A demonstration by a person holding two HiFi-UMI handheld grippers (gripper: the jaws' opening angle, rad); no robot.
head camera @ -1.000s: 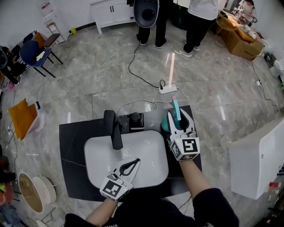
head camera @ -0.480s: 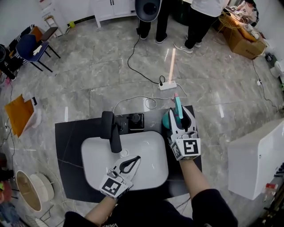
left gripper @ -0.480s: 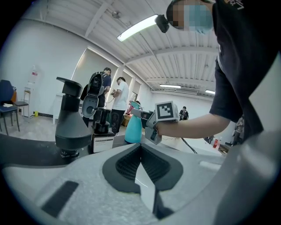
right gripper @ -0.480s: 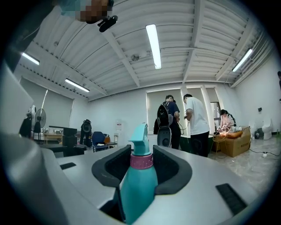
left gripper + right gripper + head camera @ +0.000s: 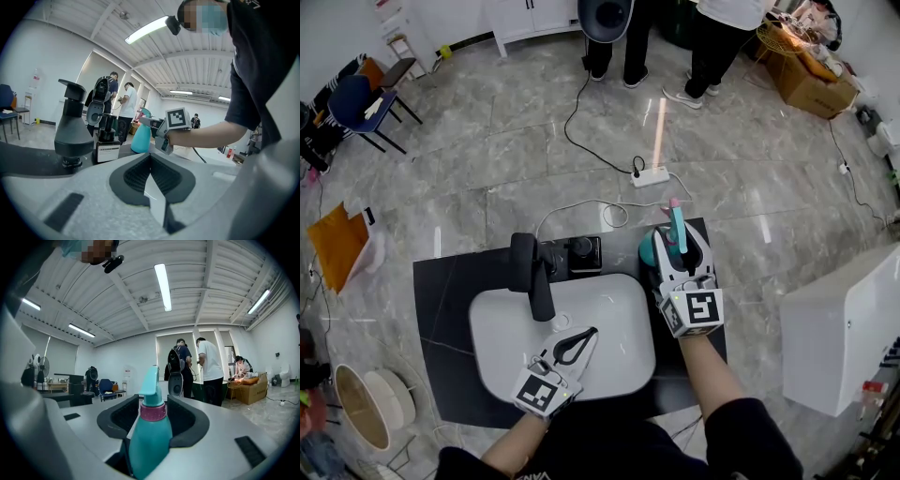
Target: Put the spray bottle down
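The teal spray bottle (image 5: 654, 251) with a pink collar stands upright at the back right of the black counter (image 5: 441, 319), beside the white basin (image 5: 623, 352). My right gripper (image 5: 675, 242) reaches level around it. The bottle's body (image 5: 150, 437) fills the gap between the jaws and both pads touch it, though the jaws are opening. Whether its base rests on the counter is hidden. My left gripper (image 5: 589, 334) hovers over the front of the basin, shut with nothing in it; its pads (image 5: 140, 176) meet at the tip.
A black faucet (image 5: 530, 272) and a black soap dispenser (image 5: 586, 253) stand behind the basin. On the floor beyond, a power strip (image 5: 652, 175) trails a cable. People (image 5: 722, 37) stand farther back. A white cabinet (image 5: 844, 337) is at the right.
The right gripper and bottle have stayed in place. The left gripper has shifted only slightly over the basin. The head view has drifted a little.
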